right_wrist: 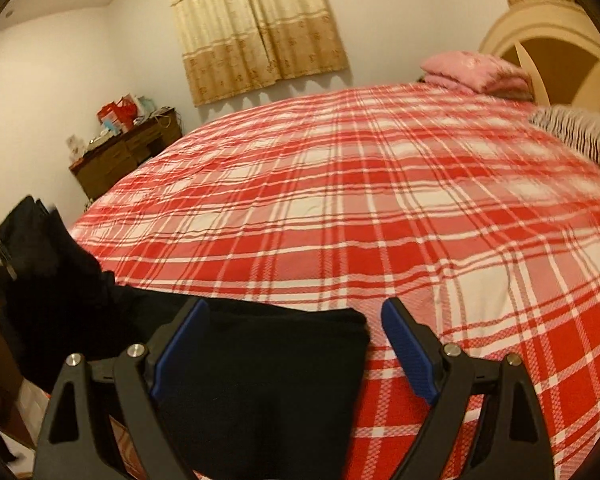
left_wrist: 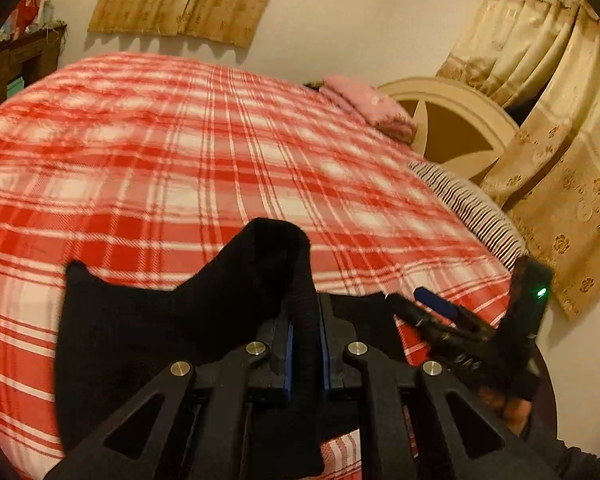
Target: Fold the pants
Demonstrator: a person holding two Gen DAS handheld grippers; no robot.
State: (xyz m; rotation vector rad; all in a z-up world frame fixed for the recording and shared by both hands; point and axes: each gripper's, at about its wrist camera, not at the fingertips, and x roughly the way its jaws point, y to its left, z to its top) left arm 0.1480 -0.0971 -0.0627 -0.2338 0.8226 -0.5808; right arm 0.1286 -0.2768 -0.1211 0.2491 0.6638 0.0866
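Black pants lie at the near edge of the bed with its red plaid sheet. My left gripper is shut on a fold of the pants, and the cloth stands up in a hump above its blue pads. In the right wrist view the pants lie flat under my right gripper. Its jaws stand wide open, one finger over the cloth and the other over the bare sheet. At far left the pants drape up to the left gripper, mostly hidden by cloth. The right gripper shows open at lower right.
A pink folded blanket and a striped pillow lie by the cream headboard. Gold curtains hang on the far wall. A wooden dresser with bags stands beyond the bed's left side.
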